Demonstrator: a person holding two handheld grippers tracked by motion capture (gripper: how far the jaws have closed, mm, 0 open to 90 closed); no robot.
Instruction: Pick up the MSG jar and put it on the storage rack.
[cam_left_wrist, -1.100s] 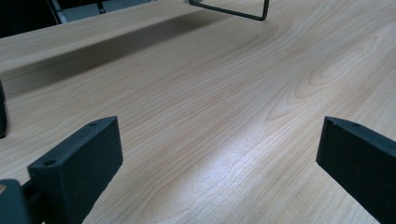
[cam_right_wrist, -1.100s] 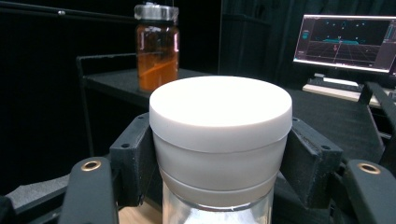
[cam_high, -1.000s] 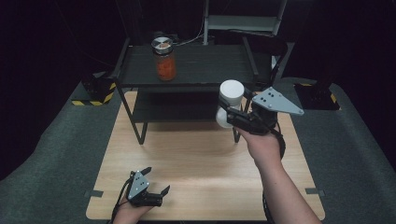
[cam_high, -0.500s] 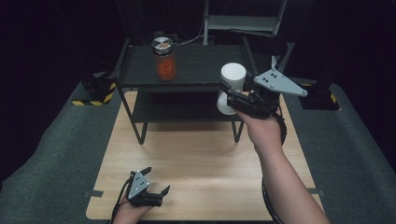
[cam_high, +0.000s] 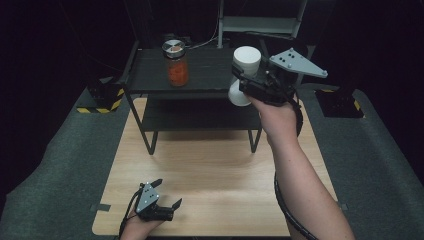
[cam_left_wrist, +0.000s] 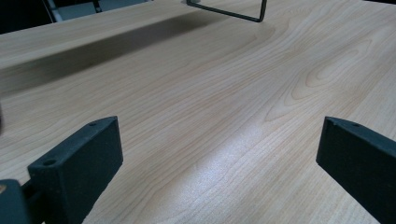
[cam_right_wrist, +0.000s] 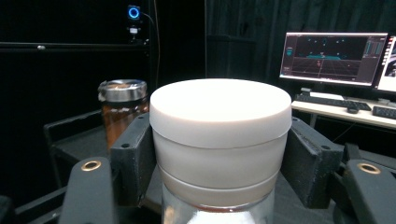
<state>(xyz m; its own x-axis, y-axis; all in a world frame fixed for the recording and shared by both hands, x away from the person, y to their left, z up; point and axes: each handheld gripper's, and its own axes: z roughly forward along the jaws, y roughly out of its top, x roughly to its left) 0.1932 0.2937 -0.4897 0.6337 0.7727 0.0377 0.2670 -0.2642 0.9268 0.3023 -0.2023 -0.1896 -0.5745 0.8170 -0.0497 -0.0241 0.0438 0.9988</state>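
White-lidded jar (cam_right_wrist: 219, 140) clamped between right tongs (cam_high: 239, 82) above the shelf (cam_high: 210, 70); left tongs (cam_high: 167, 196) wide open, empty.

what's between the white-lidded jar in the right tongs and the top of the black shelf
Nothing visible. The right tongs hold the white-lidded jar by the shelf's right front edge, above top level. The only thing on top, the metal-lidded jar, stands well to the left, leaving bare surface ahead.

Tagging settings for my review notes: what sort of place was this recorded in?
Probably a lab or recording studio: black drapes surround a wooden table with a black shelf rack, and a monitor and keyboard sit on a desk behind.
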